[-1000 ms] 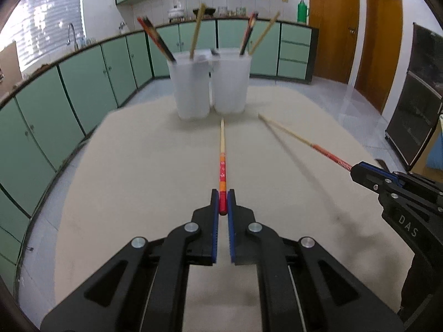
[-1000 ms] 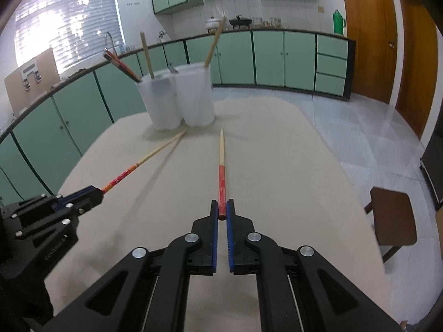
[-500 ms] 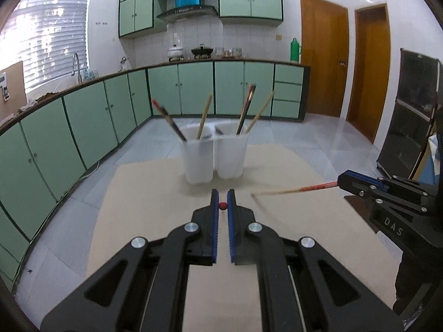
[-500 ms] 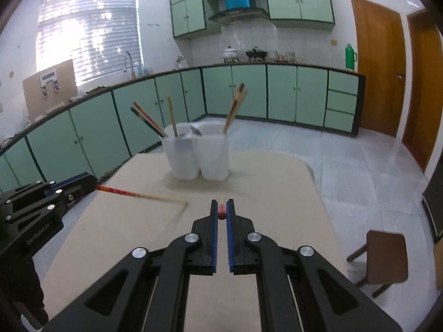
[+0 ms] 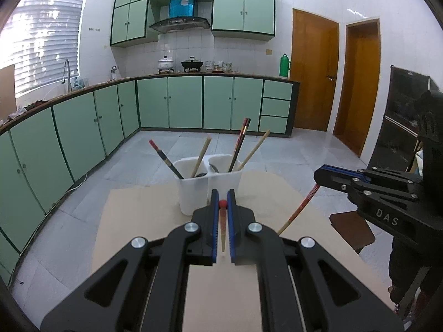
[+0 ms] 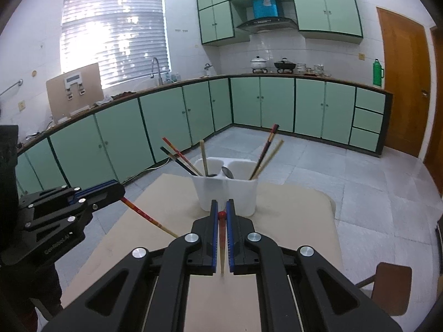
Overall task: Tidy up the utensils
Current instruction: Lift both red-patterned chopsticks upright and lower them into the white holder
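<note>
A beige counter [image 5: 155, 202] stood in a kitchen lined with green cabinets [image 6: 163, 121], a bright window [image 6: 113, 36] with blinds and two wooden doors [image 5: 315, 72] around it. On the counter stood a white holder [image 6: 228, 191] with two compartments; the left wrist view showed two chopsticks in each, four in all, and spoons lay inside too. Two more chopsticks were in the air above the counter, short of the holder. The left hand-held gripper [image 5: 223, 203] was clenched on one red-tipped chopstick [image 5: 222, 229], its pale end pointing down. The right hand-held gripper [image 6: 220, 215] was clenched on the second chopstick [image 6: 221, 246], likewise hanging tip down.
</note>
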{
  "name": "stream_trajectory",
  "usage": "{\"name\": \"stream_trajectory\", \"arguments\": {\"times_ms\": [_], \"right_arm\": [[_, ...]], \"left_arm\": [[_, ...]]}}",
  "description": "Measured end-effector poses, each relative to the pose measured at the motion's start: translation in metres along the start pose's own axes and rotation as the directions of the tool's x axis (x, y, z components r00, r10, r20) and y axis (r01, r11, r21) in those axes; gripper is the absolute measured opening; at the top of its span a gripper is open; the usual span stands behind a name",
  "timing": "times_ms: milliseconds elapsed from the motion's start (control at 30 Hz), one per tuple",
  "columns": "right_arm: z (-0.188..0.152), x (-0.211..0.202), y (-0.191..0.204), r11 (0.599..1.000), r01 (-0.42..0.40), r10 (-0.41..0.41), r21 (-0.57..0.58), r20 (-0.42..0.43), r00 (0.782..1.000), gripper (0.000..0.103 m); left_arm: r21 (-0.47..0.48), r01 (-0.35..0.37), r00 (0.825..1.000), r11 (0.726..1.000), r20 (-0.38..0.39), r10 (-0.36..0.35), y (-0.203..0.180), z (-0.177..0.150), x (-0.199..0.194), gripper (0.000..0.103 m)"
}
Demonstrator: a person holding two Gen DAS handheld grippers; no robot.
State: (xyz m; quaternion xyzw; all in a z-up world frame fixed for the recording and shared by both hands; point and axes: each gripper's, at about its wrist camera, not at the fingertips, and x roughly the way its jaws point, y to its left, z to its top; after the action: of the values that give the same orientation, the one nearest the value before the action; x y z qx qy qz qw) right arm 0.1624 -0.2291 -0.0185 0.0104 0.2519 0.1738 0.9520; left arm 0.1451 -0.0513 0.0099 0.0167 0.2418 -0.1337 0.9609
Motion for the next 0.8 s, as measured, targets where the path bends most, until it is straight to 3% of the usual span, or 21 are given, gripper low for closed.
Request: {"name": "stream_trajectory", "arguments": {"times_ms": [333, 567, 800], "right_arm": [[0.054, -0.005, -0.005, 1.000, -0.006, 0.007, -0.012, 0.094, 0.996, 0.006], [0.110, -0.004, -0.013, 1.000, 0.006, -0.003, -0.012, 0.187, 0.982, 0.006], [0.144, 0.029, -0.018, 0.998, 0.061, -0.053, -0.032, 0.225, 0.973, 0.006]], "left_arm": [[0.011, -0.017, 0.995, 1.000, 0.099, 0.016, 0.015, 0.041, -0.012, 0.005], [0.012, -0.051, 0.972, 0.999, 0.231, 0.047, 0.024, 0.093, -0.020, 0.005], [0.007, -0.057, 0.963, 0.998, 0.263, 0.053, 0.027, 0.128, 0.013, 0.005]]}}
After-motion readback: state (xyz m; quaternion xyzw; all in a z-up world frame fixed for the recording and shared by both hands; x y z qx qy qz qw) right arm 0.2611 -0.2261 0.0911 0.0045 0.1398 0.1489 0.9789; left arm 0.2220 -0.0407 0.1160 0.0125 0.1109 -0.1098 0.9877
